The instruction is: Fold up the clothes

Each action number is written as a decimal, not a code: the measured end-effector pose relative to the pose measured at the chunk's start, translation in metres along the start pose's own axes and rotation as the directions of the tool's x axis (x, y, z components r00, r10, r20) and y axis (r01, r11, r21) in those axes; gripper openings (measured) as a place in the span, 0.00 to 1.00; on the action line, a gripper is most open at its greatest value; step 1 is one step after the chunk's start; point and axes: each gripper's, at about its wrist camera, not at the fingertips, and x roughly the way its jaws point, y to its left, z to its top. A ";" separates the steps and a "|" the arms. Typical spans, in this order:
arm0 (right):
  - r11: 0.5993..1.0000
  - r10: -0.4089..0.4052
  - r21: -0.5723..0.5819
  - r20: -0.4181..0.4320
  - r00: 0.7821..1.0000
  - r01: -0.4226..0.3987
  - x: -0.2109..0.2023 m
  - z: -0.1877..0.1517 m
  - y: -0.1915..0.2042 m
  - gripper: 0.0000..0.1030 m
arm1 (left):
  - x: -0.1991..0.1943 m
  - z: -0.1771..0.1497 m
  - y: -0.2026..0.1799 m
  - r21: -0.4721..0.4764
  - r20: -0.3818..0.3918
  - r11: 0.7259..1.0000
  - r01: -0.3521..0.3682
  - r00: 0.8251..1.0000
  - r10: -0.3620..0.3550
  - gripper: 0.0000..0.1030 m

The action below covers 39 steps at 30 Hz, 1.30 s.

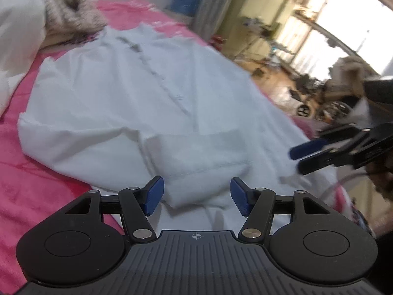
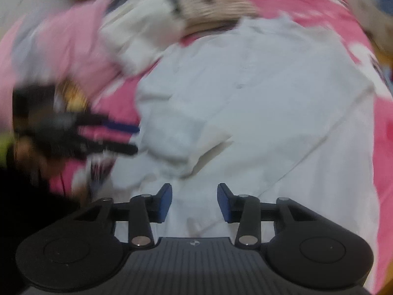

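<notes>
A white button-up shirt (image 1: pixel 137 93) lies spread on a pink bed cover (image 1: pixel 29 196), its sleeve folded across the lower front. My left gripper (image 1: pixel 196 194) hovers open over the shirt's near edge, nothing between its blue pads. The right gripper (image 1: pixel 298 157) shows at the right of the left wrist view, over the shirt's right side. In the right wrist view the right gripper (image 2: pixel 194 202) stands open above the white shirt (image 2: pixel 258 103), its jaws empty. The left gripper (image 2: pixel 135 139) appears there at the left, blurred, beside the shirt's edge.
A beige knitted garment (image 1: pixel 71 7) and white bedding (image 1: pixel 17 24) are piled at the head of the bed. Beyond the bed's right edge lie a wooden floor (image 1: pixel 277 83) with clutter and a bright window (image 1: pixel 348 22). Pink and white clothes (image 2: pixel 81 39) lie heaped at the left.
</notes>
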 end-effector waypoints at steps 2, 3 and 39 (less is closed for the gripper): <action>0.996 0.022 0.084 0.032 0.999 -0.025 0.003 0.011 -0.012 0.43 | 0.011 0.007 0.010 -0.058 -0.019 0.998 -0.016 1.000 0.015 0.59; 0.992 0.033 0.122 0.047 0.998 -0.038 0.004 0.017 -0.017 0.43 | 0.018 0.011 0.016 -0.098 -0.037 0.995 -0.023 0.999 0.020 0.59; 0.983 -0.176 0.031 -0.094 0.980 0.179 -0.035 -0.014 0.005 0.45 | -0.004 -0.041 -0.081 0.463 -0.210 0.851 0.248 0.963 -0.167 0.46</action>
